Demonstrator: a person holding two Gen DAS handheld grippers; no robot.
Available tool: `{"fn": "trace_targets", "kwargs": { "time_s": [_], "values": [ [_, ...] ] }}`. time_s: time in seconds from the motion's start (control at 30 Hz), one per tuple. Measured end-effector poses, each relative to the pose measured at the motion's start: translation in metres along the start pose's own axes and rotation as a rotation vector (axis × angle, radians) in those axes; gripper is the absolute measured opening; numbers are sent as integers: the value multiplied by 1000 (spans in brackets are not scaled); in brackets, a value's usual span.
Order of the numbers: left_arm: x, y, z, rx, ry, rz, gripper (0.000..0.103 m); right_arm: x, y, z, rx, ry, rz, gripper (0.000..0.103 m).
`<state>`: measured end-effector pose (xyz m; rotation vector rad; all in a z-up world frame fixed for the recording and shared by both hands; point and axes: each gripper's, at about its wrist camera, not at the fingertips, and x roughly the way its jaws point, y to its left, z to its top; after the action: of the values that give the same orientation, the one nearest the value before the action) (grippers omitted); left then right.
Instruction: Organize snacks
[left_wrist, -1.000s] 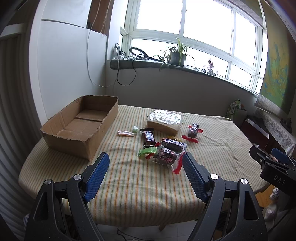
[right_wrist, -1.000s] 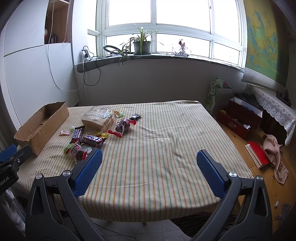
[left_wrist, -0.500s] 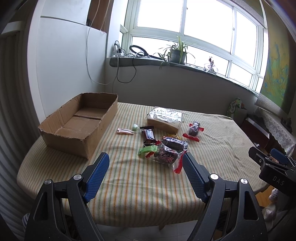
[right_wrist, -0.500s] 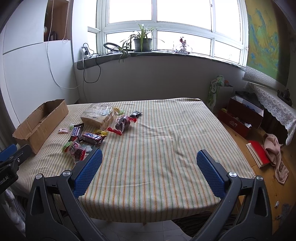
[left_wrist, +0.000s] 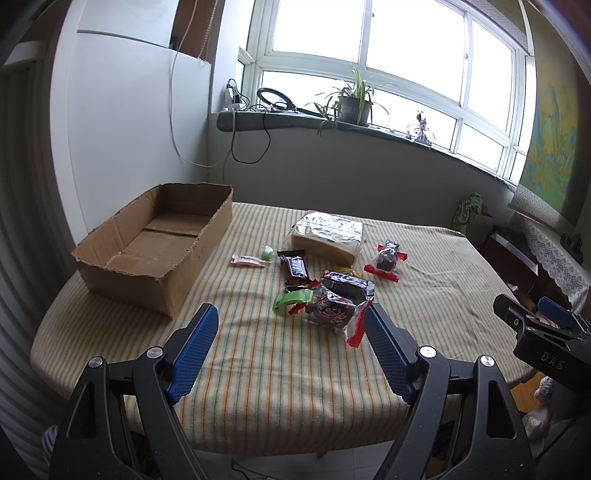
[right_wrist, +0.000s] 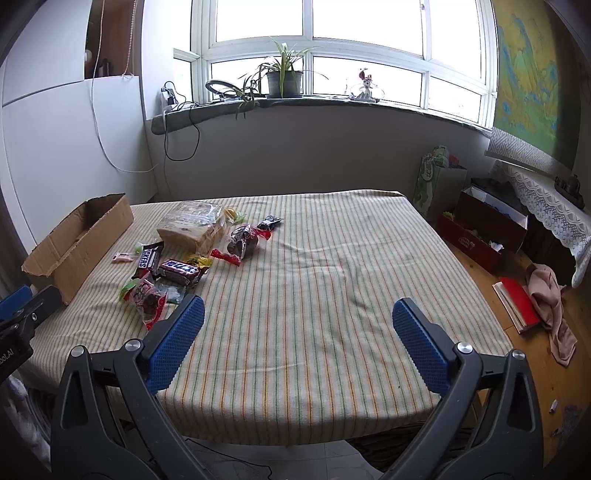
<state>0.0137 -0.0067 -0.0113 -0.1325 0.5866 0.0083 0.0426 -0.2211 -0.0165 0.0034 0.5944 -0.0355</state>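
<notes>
An empty cardboard box (left_wrist: 155, 247) (right_wrist: 74, 240) lies on the left of the striped table. To its right, snacks are scattered: a Snickers bar (left_wrist: 294, 267) (right_wrist: 148, 257), a second chocolate bar (left_wrist: 345, 284) (right_wrist: 180, 269), a red-ended cake packet (left_wrist: 330, 312) (right_wrist: 147, 301), a green wrapper (left_wrist: 291, 297), a pink candy (left_wrist: 245, 260), a foil-topped bread pack (left_wrist: 327, 238) (right_wrist: 192, 229) and another red-ended cake (left_wrist: 386, 260) (right_wrist: 243, 243). My left gripper (left_wrist: 290, 325) hangs open above the near table edge, just short of the cake packet. My right gripper (right_wrist: 297, 314) is open over bare cloth.
The striped tablecloth (right_wrist: 332, 266) covers the whole table. A windowsill with a potted plant (left_wrist: 354, 105) and cables runs behind. On the floor to the right lie red boxes (right_wrist: 480, 236), a red book (right_wrist: 517, 302) and a cloth (right_wrist: 550, 295).
Both grippers have moved forward and slightly down toward the table, so the snacks and the box look nearer. Both stay open. No snack has moved.
</notes>
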Motion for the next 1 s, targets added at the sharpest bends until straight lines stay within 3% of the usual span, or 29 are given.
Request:
{"fn": "trace_targets", "kwargs": {
  "time_s": [0.57, 0.8, 1.0],
  "values": [
    [22, 16, -8, -47, 61, -27, 81, 28, 2, -8, -6, 42, 104, 103],
    [38, 20, -8, -55, 95, -44, 79, 40, 13, -7, -32, 57, 235, 103],
    [46, 25, -4, -61, 111, -55, 77, 55, 16, 6, -65, 62, 275, 99]
  ]
}}
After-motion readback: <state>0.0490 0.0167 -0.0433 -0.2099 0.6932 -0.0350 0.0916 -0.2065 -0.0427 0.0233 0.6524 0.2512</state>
